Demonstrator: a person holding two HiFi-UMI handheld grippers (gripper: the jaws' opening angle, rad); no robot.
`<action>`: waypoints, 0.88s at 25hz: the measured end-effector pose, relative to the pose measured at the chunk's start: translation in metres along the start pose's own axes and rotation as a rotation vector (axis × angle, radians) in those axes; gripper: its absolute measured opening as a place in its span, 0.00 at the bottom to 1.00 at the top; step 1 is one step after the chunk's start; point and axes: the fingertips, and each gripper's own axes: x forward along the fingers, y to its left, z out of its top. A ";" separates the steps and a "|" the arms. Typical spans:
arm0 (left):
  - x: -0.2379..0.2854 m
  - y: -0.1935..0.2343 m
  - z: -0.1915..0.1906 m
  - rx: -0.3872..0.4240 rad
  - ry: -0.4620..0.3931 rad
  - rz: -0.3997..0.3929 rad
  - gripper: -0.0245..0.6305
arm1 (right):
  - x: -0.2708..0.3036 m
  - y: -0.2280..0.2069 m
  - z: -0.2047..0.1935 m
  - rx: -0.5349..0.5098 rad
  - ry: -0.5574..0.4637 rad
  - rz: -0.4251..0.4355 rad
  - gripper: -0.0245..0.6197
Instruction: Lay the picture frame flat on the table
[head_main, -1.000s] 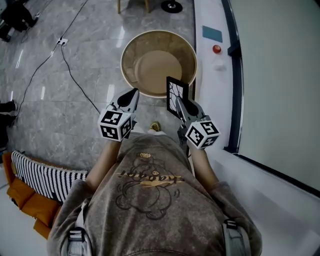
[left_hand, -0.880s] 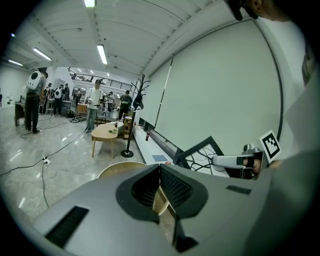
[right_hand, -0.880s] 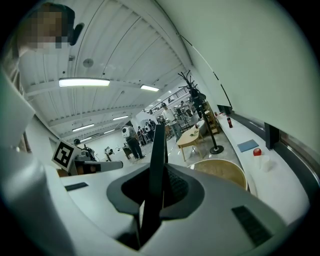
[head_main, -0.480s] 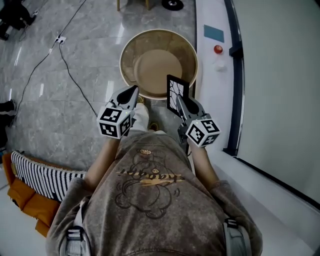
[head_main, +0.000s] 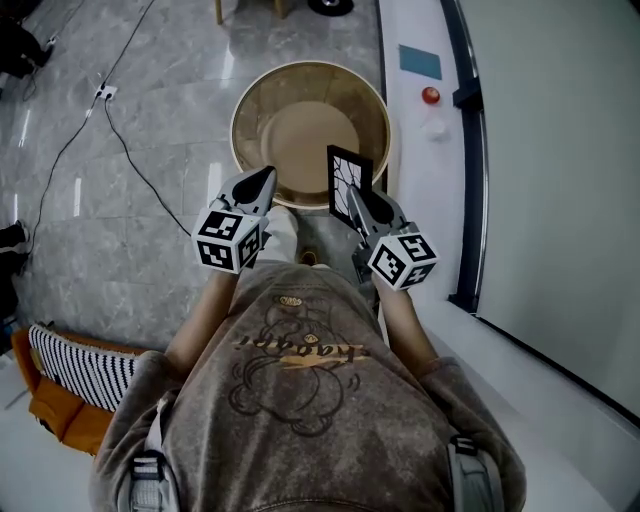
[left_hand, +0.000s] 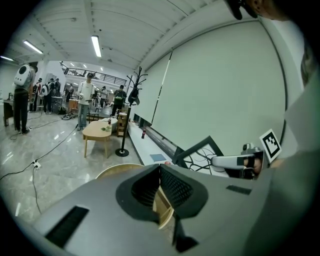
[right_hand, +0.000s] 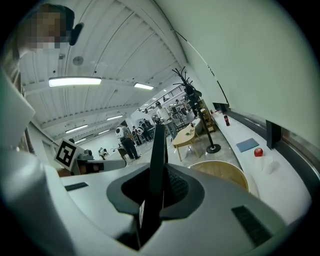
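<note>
The right claw (head_main: 357, 198) is clamped on one edge of the picture frame (head_main: 349, 178) — in the right gripper view the black frame stands edge-on between the pressed jaws. The frame is upright, not lying flat: a black border around a white sheet with dark branching lines. From the head view it overlaps the near right rim of the round wooden tabletop (head_main: 243, 118). The left claw (head_main: 266, 178) hovers just beside it, near the tabletop's near left rim, jaws together with nothing between them. Around the tabletop lies a grey marbled floor (head_main: 120, 240) with a black cable (head_main: 130, 152) — and to the right a white ledge (head_main: 408, 130) carries a blue pad (head_main: 420, 62) and a small red round thing (head_main: 431, 95).
</note>
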 end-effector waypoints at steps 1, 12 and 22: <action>0.004 0.003 0.001 0.000 0.003 -0.003 0.07 | 0.004 -0.002 0.001 0.003 0.001 -0.002 0.13; 0.047 0.038 0.017 -0.007 0.034 -0.042 0.07 | 0.056 -0.020 0.015 0.024 0.017 -0.027 0.13; 0.121 0.098 0.054 -0.025 0.078 -0.081 0.07 | 0.141 -0.054 0.053 0.058 0.041 -0.060 0.13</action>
